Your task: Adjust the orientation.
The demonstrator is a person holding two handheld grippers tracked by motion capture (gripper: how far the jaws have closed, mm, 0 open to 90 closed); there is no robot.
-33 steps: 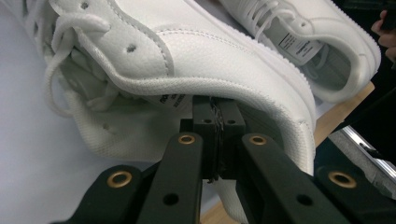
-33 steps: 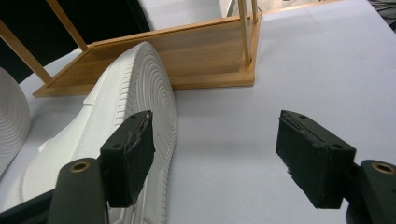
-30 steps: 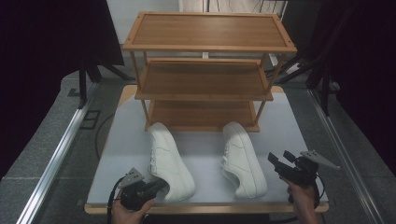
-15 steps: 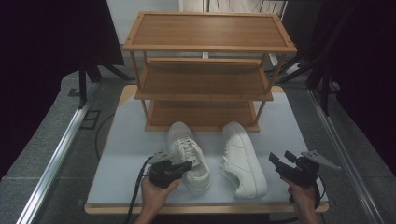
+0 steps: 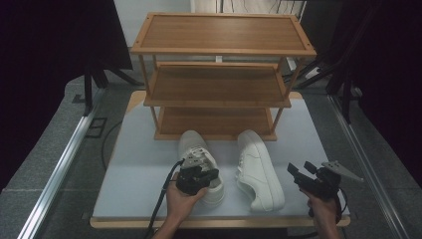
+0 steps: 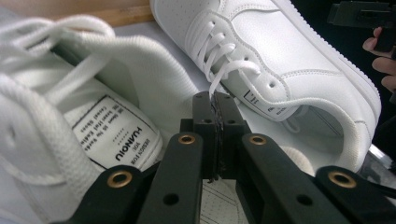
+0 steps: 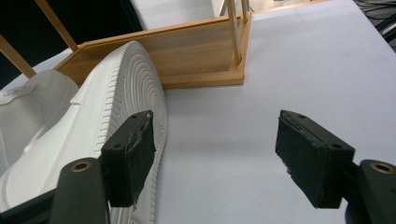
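Two white sneakers stand side by side in front of a wooden rack. The left shoe (image 5: 198, 152) (image 6: 107, 140) shows its laces and tongue label. My left gripper (image 5: 209, 175) (image 6: 215, 100) hovers over that shoe's heel opening, jaws shut, with nothing visible between them. The right shoe (image 5: 259, 169) (image 6: 280, 56) lies just beyond it. My right gripper (image 5: 299, 170) (image 7: 215, 154) is held open near the table's front right, and the right shoe's ribbed sole edge (image 7: 135, 79) sits beside its left jaw without touching it. The right gripper (image 6: 364, 11) also shows far off.
A three-tier wooden rack (image 5: 219, 50) (image 7: 187, 51) stands at the back of the pale table (image 5: 139, 169), its shelves bare. Bare table surface (image 7: 289, 60) lies to the right of the shoes. Metal rails and cables run along both sides.
My left hand has moved right from the table's front-left corner onto the left shoe. That shoe now shows its laces on top and sits closer to the right shoe. The right gripper has stayed put.
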